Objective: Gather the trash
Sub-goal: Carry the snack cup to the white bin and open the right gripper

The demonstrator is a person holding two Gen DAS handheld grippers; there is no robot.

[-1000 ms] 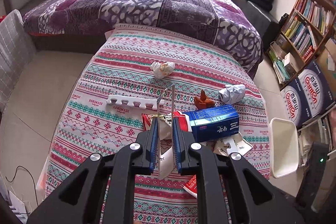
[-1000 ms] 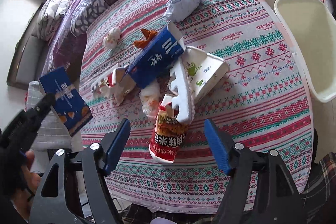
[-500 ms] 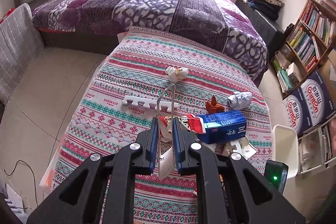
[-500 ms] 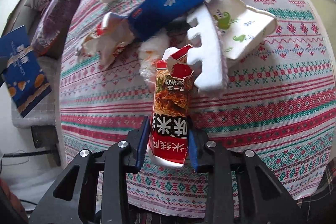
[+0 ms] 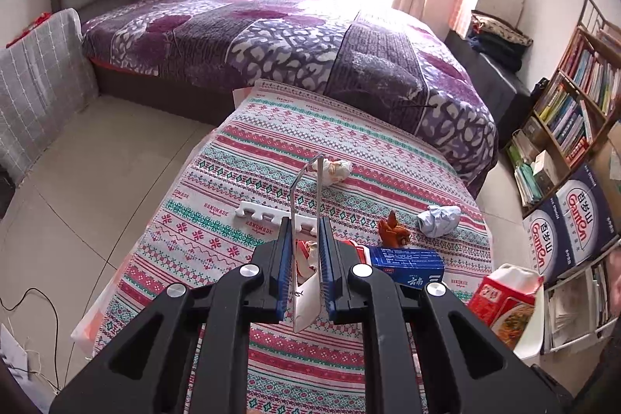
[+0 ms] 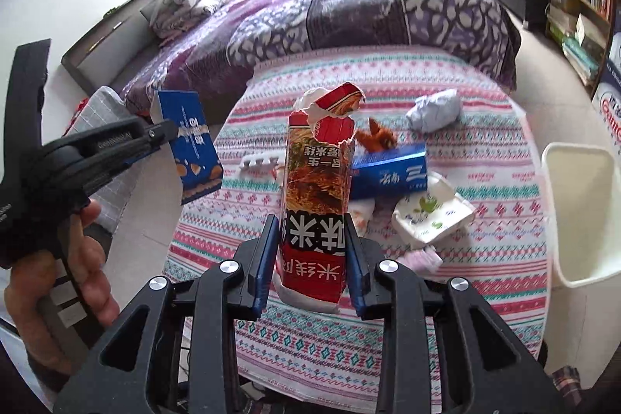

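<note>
While clamped upright, torn glossy red carton (image 6: 314,204), crumpled paper wad (image 6: 434,111), woven patterned tablecloth (image 6: 485,297)

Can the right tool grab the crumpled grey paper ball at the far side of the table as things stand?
Probably not yet: the right tool is shut on the red noodle packet, so its grip is taken. The paper ball itself lies uncovered on the tablecloth.

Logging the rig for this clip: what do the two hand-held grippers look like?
Both match: the left hand-held gripper and right hand-held gripper have matte black linkage arms with triangular cut-outs, round silver pivot bolts and blue pads. No cables or sleeves visible.
</note>
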